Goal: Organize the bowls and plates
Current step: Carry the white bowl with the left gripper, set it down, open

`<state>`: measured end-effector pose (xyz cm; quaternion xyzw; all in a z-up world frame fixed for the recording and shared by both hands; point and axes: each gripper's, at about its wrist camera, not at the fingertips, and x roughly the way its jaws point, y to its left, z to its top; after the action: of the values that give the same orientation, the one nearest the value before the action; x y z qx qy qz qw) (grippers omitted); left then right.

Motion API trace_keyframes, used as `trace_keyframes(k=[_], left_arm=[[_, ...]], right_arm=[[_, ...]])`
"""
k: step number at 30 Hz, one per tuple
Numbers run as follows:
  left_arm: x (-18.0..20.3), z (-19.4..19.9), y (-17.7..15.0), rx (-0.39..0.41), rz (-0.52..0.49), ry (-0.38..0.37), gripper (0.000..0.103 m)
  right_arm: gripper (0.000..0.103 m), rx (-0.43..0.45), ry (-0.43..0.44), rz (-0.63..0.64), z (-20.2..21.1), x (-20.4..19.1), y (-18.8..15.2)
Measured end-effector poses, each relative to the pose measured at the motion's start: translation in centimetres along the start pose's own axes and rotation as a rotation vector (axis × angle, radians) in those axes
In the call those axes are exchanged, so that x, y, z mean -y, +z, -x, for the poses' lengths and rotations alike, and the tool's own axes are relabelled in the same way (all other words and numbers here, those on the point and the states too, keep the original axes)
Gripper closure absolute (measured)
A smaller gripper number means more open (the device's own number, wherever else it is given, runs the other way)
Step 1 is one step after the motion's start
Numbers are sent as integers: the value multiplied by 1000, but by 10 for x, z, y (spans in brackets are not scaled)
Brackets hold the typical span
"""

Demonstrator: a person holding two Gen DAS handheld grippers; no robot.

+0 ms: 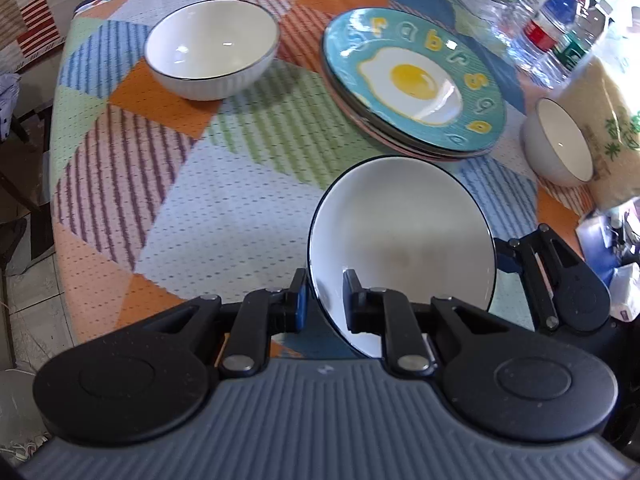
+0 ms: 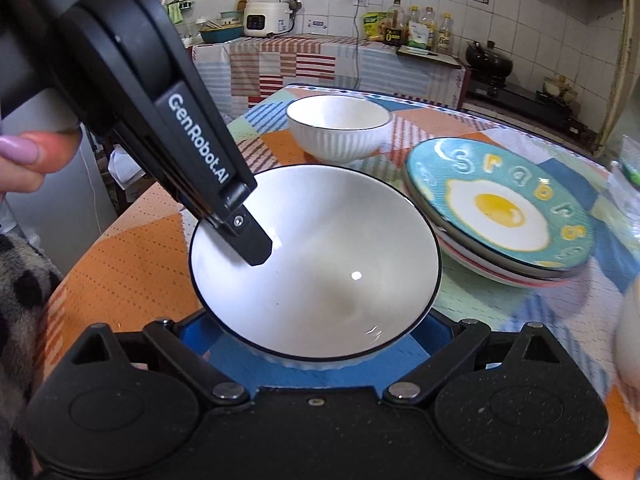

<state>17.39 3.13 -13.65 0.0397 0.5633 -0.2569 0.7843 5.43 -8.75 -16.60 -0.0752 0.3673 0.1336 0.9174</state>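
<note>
My left gripper [image 1: 323, 296] is shut on the rim of a white bowl with a dark rim [image 1: 404, 248], one finger inside and one outside. The same bowl [image 2: 320, 264] fills the right wrist view, with the left gripper's finger [image 2: 252, 240] inside it. My right gripper [image 2: 316, 344] is open, its jaws spread wide beneath the bowl's near side. A second white ribbed bowl [image 1: 212, 50] [image 2: 338, 126] stands at the far left of the table. A stack of plates topped by a teal fried-egg plate [image 1: 414, 80] [image 2: 500, 208] lies to the right. A small bowl [image 1: 558, 148] stands further right.
Water bottles [image 1: 556, 24] and a rice bag [image 1: 608, 128] stand at the right edge of the patchwork tablecloth [image 1: 200, 208]. Boxes and papers [image 1: 616, 248] lie near the right. A kitchen counter with a rice cooker [image 2: 264, 20] is behind the table.
</note>
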Motion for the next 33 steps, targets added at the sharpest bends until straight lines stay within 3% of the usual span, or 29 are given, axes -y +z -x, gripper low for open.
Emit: trace_keyframes(k=[14, 28, 30, 33], left_arm=[[54, -26, -4, -83, -41, -55, 87], [61, -41, 0, -101, -27, -55, 87], [60, -40, 2, -116, 10, -61, 87], [64, -35, 3, -109, 28, -47, 80]], right_arm=[[4, -74, -68, 8, 27, 37, -25], [4, -78, -83, 5, 22, 46, -39], [4, -81, -81, -7, 21, 49, -39], [4, -75, -96, -18, 24, 48, -41]])
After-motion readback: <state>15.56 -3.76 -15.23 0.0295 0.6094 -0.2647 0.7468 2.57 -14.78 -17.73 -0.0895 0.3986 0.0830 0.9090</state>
